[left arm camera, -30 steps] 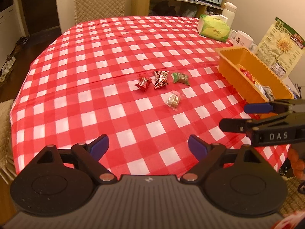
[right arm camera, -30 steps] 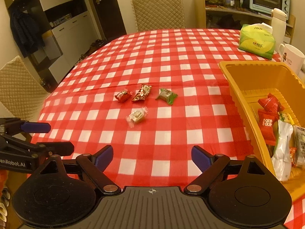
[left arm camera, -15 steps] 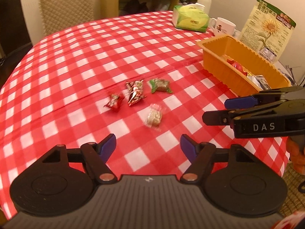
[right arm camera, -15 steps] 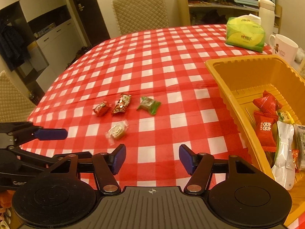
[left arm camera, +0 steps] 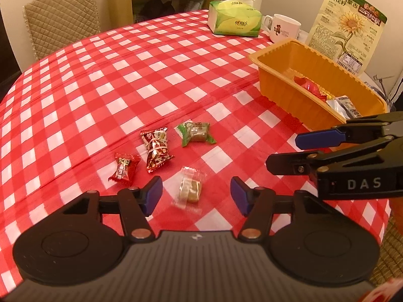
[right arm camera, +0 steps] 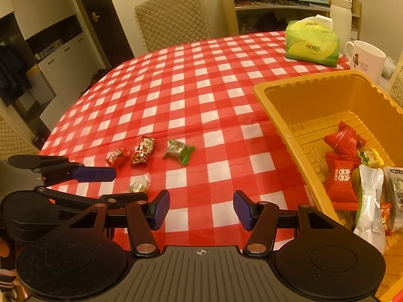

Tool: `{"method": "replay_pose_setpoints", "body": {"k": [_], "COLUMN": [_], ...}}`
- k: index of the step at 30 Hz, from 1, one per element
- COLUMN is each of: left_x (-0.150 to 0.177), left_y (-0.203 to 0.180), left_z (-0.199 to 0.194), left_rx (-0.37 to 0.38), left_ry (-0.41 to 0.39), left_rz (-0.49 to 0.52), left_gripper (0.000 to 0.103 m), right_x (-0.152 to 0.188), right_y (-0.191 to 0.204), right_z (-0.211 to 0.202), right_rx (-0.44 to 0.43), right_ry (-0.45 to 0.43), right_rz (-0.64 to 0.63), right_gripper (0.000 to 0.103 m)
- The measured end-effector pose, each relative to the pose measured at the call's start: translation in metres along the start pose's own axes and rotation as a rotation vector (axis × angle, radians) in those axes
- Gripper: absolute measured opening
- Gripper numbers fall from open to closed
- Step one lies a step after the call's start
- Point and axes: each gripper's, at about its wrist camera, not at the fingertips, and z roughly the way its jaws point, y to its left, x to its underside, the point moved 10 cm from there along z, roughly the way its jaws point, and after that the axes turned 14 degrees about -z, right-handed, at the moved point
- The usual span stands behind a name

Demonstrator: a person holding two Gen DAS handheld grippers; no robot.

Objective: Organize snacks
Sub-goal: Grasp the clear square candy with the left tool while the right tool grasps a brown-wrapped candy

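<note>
Several wrapped snacks lie on the red checked tablecloth: a clear-wrapped candy (left arm camera: 189, 189) (right arm camera: 138, 184), a small red candy (left arm camera: 123, 168) (right arm camera: 117, 157), a red patterned candy (left arm camera: 156, 148) (right arm camera: 143, 150) and a green candy (left arm camera: 196, 133) (right arm camera: 179, 150). My left gripper (left arm camera: 196, 196) is open, low over the table, with the clear candy between its fingertips. My right gripper (right arm camera: 201, 208) is open and empty, right of the candies and beside the orange tray (right arm camera: 282, 128) (left arm camera: 282, 85), which holds several snacks.
A green tissue box (right arm camera: 312, 42), a white mug (right arm camera: 365, 60) and a white thermos (right arm camera: 340, 12) stand at the table's far right. A sunflower-seed packet (left arm camera: 347, 27) leans behind the tray. A quilted chair (right arm camera: 171, 17) stands at the far side.
My left gripper has moved forward and down until the clear candy lies between its fingers. My right gripper has moved forward, closer to the tray. Both stay open.
</note>
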Motion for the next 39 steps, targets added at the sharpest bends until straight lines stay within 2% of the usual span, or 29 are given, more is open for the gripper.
{"method": "replay_pose_setpoints", "body": {"k": [6, 10, 13, 18, 29, 35, 39], "left_x": [-0.002, 0.0, 0.001, 0.002, 0.003, 0.001, -0.001], "left_y": [0.001, 0.002, 0.002, 0.003, 0.017, 0.045, 0.072], "left_z": [0.013, 0.018, 0.022, 0.024, 0.002, -0.024, -0.039], "left_rx": [-0.002, -0.005, -0.002, 0.006, 0.023, -0.019, -0.068], "left_ry": [0.027, 0.045, 0.054, 0.058, 0.038, 0.0, -0.029], "left_rz": [0.006, 0.001, -0.003, -0.01, -0.075, -0.132, -0.179], "left_gripper": [0.045, 0.043, 0.037, 0.019, 0.018, 0.018, 0.018], "right_x": [-0.003, -0.003, -0.003, -0.007, -0.018, -0.027, -0.036], "right_y": [-0.004, -0.005, -0.005, -0.008, 0.001, 0.015, 0.026], "right_z": [0.002, 0.003, 0.003, 0.005, 0.013, 0.02, 0.029], "right_rx": [0.0, 0.0, 0.0, -0.004, -0.026, -0.061, -0.097], "right_ry": [0.003, 0.003, 0.002, 0.002, -0.003, -0.018, -0.024], "right_rz": [0.006, 0.007, 0.006, 0.002, -0.024, -0.044, -0.048], "right_gripper": [0.057, 0.057, 0.057, 0.057, 0.057, 0.056, 0.05]}}
